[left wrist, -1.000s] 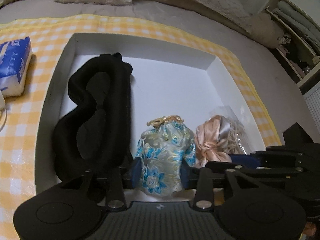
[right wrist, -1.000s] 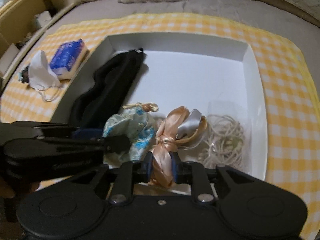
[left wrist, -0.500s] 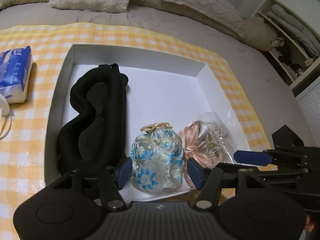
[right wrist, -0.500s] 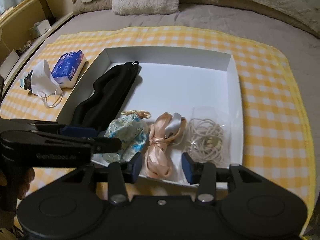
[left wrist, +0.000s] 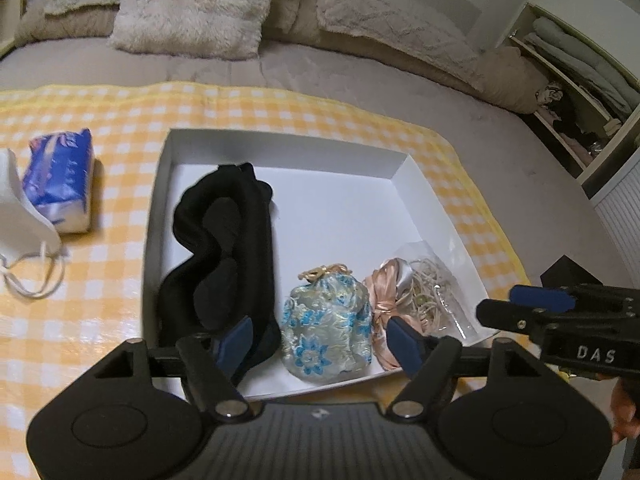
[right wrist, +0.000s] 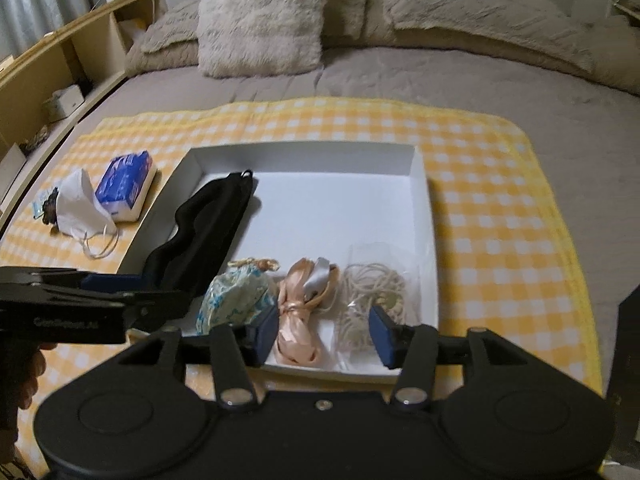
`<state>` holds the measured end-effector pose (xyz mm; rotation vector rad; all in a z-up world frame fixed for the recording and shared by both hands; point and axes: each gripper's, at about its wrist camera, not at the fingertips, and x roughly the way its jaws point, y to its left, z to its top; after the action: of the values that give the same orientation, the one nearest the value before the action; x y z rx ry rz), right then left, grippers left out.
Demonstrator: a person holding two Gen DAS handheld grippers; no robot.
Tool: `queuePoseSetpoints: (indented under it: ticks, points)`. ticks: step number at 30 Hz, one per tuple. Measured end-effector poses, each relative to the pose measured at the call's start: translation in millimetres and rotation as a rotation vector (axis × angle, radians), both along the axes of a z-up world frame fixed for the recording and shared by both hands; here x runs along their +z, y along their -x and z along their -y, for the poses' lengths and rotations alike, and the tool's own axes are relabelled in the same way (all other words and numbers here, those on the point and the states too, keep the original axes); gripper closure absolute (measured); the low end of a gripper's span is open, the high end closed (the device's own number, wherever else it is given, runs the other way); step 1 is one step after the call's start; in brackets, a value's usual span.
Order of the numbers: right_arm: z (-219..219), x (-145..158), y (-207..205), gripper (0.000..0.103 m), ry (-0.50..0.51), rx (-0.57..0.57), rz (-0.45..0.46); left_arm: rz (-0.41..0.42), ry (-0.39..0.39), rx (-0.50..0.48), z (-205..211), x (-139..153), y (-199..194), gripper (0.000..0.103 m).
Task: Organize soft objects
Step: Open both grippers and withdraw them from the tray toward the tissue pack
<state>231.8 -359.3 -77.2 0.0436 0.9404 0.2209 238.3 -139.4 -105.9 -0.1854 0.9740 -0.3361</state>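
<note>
Bed [right wrist: 500,76] carrying checked cloth [right wrist: 500,208] | tray [left wrist: 160,200] holding mask [left wrist: 224,256], pouch [left wrist: 324,320], ribbon [right wrist: 298,312] | left gripper [left wrist: 320,338], right gripper [right wrist: 324,334] both hovering, jaws gaping empty

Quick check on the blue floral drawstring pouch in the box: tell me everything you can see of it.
The pouch looks like shiny brocade, silver-grey with blue flowers, its neck gathered and tied with a gold cord on top. It is plump and sits roughly upright on the floor of the white box, near the front wall. The black eye mask lies at its left and the peach satin ribbon presses against its right. Neither gripper touches it.
</note>
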Motion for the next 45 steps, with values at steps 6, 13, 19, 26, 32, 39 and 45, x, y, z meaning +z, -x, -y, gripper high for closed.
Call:
queuePoseSetpoints:
  ticks: [6, 13, 19, 26, 32, 39, 45]
  points:
    - [3.9, 10.1, 13.6, 0.033, 0.007, -0.040, 0.042, 0.042, -0.028, 0.016, -11.5, 14.3, 12.1, 0.010]
    - [4.4, 15.5, 29.8, 0.006, 0.037, -0.091, 0.081, 0.113, -0.086, 0.045, -27.4, 25.4, 28.9, 0.000]
    - [-0.3, 16.7, 38.9, 0.000, 0.055, -0.114, 0.101, 0.165, -0.116, 0.067, -40.2, 30.0, 39.5, 0.000]
    - [-10.1, 19.4, 36.9, 0.000, 0.050, -0.160, 0.144, 0.179, -0.148, 0.111, -64.7, 33.2, 43.0, 0.000]
    - [-27.8, 16.4, 26.3, 0.000, 0.053, -0.142, 0.155, 0.179, -0.173, 0.176, -100.1, 34.1, 40.5, 0.000]
    - [-57.3, 18.0, 14.5, 0.000, 0.042, -0.100, 0.176, 0.188, -0.197, 0.275, -147.2, 38.1, 39.0, 0.000]
    - [-85.4, 21.5, 5.7, 0.000, 0.029, -0.055, 0.198, 0.190, -0.203, 0.366, -189.5, 41.2, 38.5, 0.000]
